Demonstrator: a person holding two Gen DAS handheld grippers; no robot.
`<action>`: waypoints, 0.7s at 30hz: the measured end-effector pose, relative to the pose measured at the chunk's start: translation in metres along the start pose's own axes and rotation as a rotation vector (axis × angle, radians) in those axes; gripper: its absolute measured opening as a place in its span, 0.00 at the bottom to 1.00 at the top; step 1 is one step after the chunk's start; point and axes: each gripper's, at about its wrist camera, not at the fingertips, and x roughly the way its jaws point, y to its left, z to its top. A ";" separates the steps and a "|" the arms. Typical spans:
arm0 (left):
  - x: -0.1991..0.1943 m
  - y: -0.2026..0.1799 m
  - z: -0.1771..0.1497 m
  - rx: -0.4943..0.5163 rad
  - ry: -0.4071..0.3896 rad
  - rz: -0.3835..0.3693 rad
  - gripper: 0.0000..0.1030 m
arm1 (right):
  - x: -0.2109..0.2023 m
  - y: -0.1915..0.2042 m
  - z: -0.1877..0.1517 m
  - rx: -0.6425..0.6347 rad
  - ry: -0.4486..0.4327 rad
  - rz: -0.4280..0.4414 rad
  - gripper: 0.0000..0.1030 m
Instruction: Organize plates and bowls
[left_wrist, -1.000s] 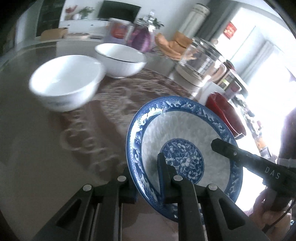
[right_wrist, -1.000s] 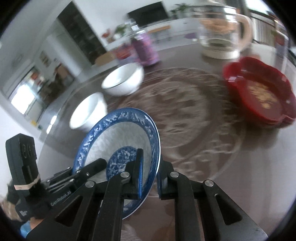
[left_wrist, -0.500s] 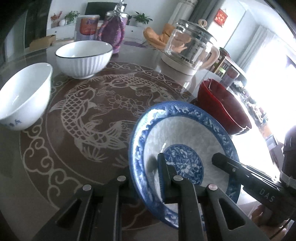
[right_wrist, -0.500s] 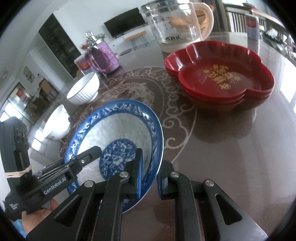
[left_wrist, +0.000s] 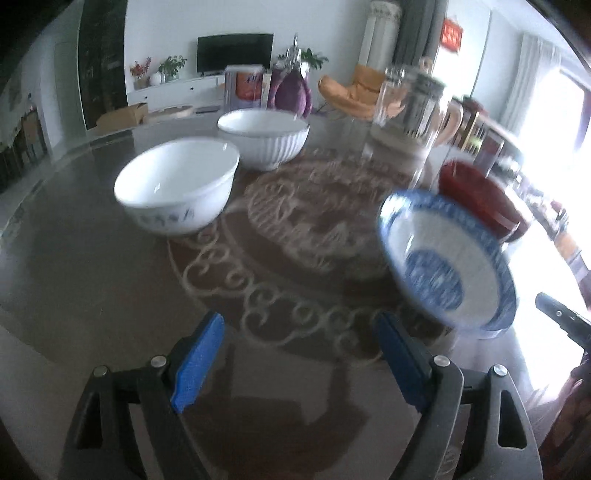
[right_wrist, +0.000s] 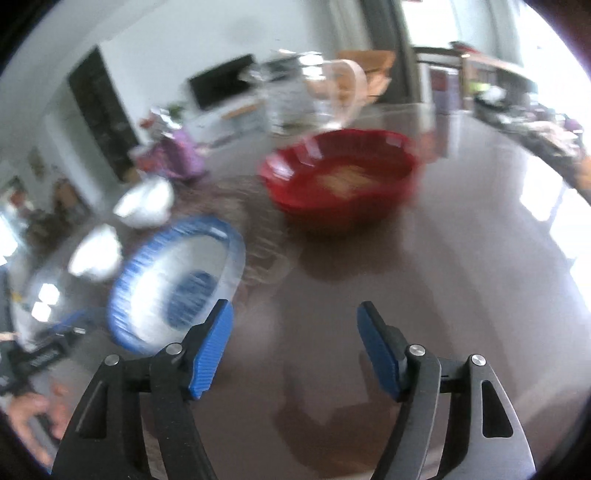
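Both grippers, left (left_wrist: 299, 360) and right (right_wrist: 295, 347), are opening their jaws with nothing between them, letting the blue plate (left_wrist: 443, 266) go. Next probably needs stacking the white bowls (left_wrist: 177, 188).

No text is readable. A red wall sign (left_wrist: 452, 35), upper right of the left wrist view, is blurred.
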 end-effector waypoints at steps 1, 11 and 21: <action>0.004 0.001 -0.004 -0.002 0.015 0.009 0.81 | 0.002 -0.002 -0.006 -0.028 0.015 -0.050 0.71; 0.014 -0.002 -0.012 0.005 0.016 0.034 0.83 | 0.005 -0.019 -0.023 -0.114 0.017 -0.159 0.71; 0.016 -0.004 -0.009 0.000 0.024 0.025 0.91 | 0.009 -0.021 -0.027 -0.092 0.020 -0.108 0.74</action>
